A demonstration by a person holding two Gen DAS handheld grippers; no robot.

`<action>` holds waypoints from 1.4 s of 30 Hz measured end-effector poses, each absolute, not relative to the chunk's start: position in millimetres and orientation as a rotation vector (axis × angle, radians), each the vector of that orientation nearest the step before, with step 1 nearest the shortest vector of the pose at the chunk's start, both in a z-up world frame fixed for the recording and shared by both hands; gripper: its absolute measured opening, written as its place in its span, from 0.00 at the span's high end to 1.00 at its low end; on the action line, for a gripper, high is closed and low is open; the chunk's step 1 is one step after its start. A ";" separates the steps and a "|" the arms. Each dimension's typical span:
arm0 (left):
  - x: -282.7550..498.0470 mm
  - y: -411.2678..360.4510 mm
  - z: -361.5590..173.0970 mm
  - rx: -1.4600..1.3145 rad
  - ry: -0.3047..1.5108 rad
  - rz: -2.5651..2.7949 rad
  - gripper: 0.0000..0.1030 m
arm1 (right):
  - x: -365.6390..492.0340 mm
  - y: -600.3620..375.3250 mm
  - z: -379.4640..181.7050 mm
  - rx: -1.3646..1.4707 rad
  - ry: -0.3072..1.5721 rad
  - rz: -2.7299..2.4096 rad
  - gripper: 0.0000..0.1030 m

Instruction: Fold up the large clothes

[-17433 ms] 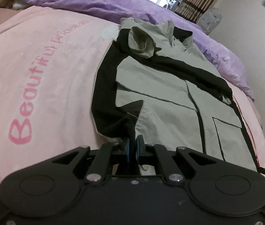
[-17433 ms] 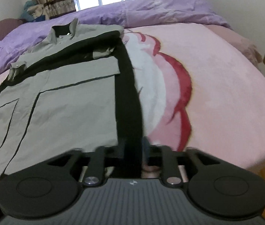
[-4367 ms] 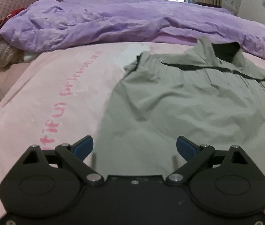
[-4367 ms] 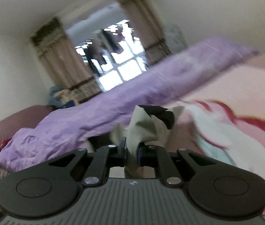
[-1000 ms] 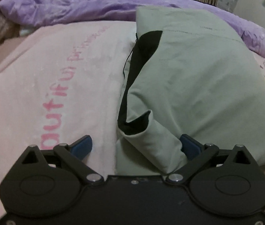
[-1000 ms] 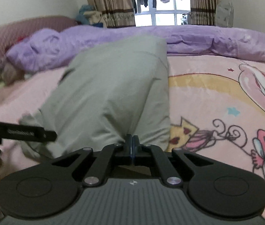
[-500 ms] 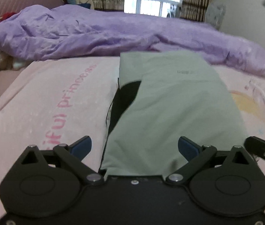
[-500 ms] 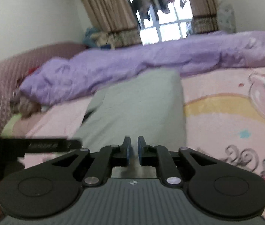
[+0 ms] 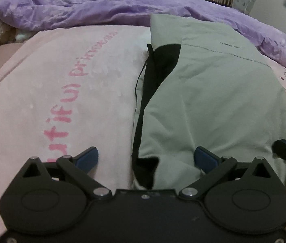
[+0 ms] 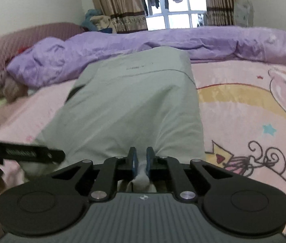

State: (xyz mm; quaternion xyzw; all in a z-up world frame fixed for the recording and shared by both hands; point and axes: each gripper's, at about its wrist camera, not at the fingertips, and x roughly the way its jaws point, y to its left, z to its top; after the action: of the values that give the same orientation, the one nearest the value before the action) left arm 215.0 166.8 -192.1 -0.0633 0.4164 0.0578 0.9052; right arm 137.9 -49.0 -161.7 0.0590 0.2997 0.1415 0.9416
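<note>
The jacket (image 9: 213, 93) lies long, straight ahead of both grippers. The right gripper (image 10: 140, 162) pinches its near edge; the left gripper (image 9: 145, 159) gapes wide around the near corner.

One folded grey-green jacket (image 9: 213, 93) lies on one bed (image 9: 41, 93), which is covered by one pink blanket (image 10: 244, 109). One purple duvet (image 9: 82, 6) is bunched along the far side. Two tools are in view: the left tool (image 9: 146, 159), with its two blue-tipped fingers spread wide around the jacket's near corner, and the right tool (image 10: 140, 160), with its two fingers pinching a fold of the fabric. One window (image 10: 175, 18) stands behind, flanked by two curtains (image 10: 118, 10).
</note>
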 end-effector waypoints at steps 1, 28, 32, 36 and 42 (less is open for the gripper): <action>216.6 165.5 -188.9 -0.128 0.853 0.129 0.00 | 137.4 -51.9 -154.8 0.142 0.605 0.286 0.90; 351.8 166.8 -188.6 -0.098 0.614 0.122 0.00 | 291.3 -29.8 -154.5 0.280 0.431 0.208 0.59; 329.9 163.6 -159.4 -0.027 0.597 0.138 0.00 | 274.4 -47.4 -122.3 0.300 0.394 0.228 0.58; 319.1 163.6 -136.6 -0.059 0.536 0.128 0.00 | 264.6 -53.1 -91.3 0.228 0.301 0.208 0.47; 359.1 162.8 -151.3 -0.046 0.549 0.124 0.00 | 312.9 -49.1 -106.1 0.167 0.369 0.188 0.46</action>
State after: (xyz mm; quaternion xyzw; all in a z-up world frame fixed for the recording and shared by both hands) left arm 359.1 162.8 -151.3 -0.0225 0.2711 0.0610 0.9604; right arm 312.9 -49.1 -106.1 0.0829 0.1828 0.0931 0.9752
